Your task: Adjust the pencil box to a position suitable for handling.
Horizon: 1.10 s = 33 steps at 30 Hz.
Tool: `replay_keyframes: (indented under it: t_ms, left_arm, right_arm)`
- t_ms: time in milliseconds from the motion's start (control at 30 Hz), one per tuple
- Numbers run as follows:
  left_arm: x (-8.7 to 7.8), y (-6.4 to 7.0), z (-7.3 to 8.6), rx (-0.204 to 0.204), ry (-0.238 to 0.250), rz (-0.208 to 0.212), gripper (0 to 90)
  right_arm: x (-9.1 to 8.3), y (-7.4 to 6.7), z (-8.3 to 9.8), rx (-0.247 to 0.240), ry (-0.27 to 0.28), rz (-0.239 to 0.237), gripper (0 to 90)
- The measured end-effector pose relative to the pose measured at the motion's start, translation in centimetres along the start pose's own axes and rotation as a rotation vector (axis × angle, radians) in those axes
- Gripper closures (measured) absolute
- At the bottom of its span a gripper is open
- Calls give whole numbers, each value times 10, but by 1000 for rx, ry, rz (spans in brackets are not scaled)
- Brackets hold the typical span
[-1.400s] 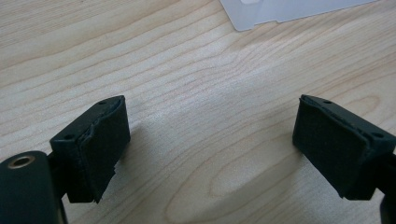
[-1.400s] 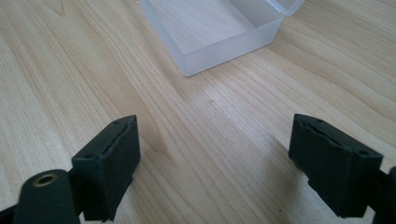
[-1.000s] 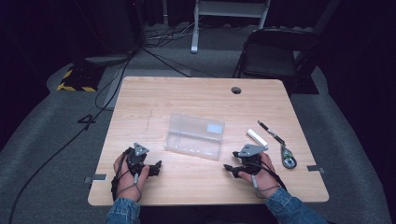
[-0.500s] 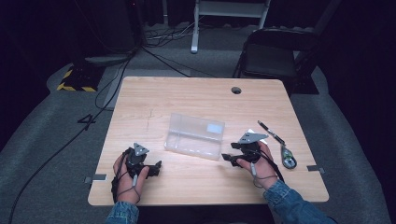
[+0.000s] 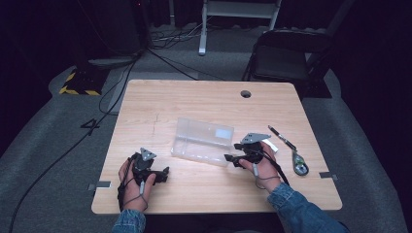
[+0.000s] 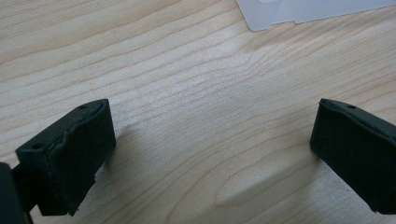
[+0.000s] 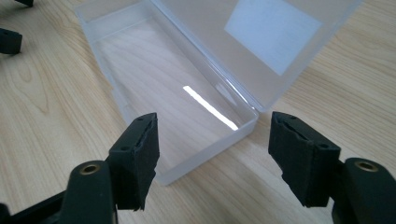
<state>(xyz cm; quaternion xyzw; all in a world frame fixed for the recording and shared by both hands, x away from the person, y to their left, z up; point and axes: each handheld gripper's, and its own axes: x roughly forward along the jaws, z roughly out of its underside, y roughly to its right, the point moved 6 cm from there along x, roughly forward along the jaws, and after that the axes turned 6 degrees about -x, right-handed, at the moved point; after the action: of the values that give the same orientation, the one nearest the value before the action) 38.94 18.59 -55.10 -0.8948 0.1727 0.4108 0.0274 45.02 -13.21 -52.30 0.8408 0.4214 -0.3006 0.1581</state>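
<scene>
The clear plastic box [image 5: 201,141] lies open near the middle of the tabletop [image 5: 194,102], its shallow tray toward the person and its lid, which bears a pale label, tilted up behind it. The right gripper [image 5: 232,158] is just beside the box's right end, its jaws spread wide and empty; in the right gripper view the near corner of the box [image 7: 187,102] sits between and just beyond the two black jaws, untouched. The left gripper [image 5: 165,174] rests low over bare wood near the front left of the tabletop, jaws released with nothing between them, and a corner of the box [image 6: 308,11] shows beyond them. A pen [image 5: 282,138] and a small key-like tool [image 5: 300,165] lie to the right of the right hand [image 5: 262,167].
</scene>
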Motion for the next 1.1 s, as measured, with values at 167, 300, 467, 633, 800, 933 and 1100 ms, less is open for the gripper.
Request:
replay_keyframes:
  t_ms: [167,300,467,633,800,933,1100]
  left_arm:
    - [0,0,0,0,-1,1,3]
    - [0,0,0,0,-1,2,3]
    - [0,0,0,0,-3,1,3]
    - [-1,0,1,3,-3,4,4]
    - [-4,2,5,10,-4,8,5]
    - [-4,2,5,16,-8,17,2]
    - [-4,0,4,32,-4,31,2]
  right_arm:
    - [9,-2,2,-8,-27,9,342]
    - [12,0,6,-11,-60,12,325]
    - [15,-1,8,-7,-66,13,322]
    - [14,-1,11,-43,-87,25,333]
    - [8,-2,14,-51,-105,17,332]
    - [0,-4,21,-52,-109,15,325]
    - [-11,-8,29,-61,-129,5,324]
